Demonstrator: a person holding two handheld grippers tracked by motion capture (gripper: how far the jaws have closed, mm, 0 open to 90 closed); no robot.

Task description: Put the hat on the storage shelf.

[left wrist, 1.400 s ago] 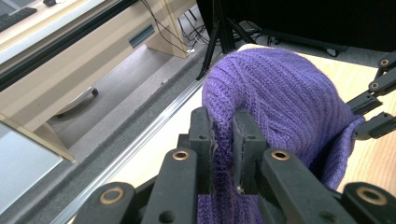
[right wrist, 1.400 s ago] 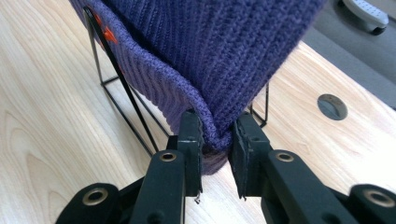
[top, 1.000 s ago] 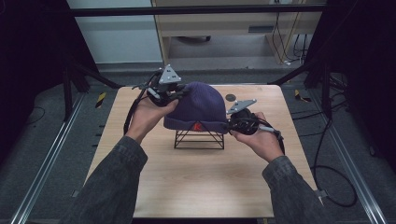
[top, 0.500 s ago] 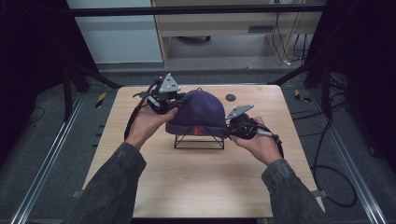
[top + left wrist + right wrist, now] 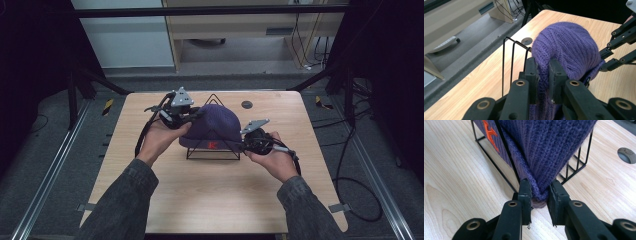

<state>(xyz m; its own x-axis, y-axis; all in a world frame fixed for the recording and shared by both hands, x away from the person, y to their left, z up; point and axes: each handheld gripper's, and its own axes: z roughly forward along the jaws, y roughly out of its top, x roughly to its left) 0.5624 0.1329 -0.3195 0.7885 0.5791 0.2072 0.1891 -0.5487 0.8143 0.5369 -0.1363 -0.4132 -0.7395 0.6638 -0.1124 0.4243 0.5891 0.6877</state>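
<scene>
I see the wooden table [image 5: 210, 195] filling the middle of the high view, its bare planks running down to the lower edge. At the centre of the frame the purple knit hat [image 5: 216, 125] is draped over a black wire stand [image 5: 214, 153], its orange mark facing the lower edge. My left gripper [image 5: 192, 116], just left of centre, is clamped on a fold of the hat; in the left gripper view the wool is pinched between both pads at the lower middle. My right gripper [image 5: 243, 144], just right of centre, is clenched on the hat's lower hem; in the right gripper view the hem sits squeezed between the jaws at centre bottom, beside the stand's wires. A small round hole [image 5: 246, 104] lies in the table above the hat.
</scene>
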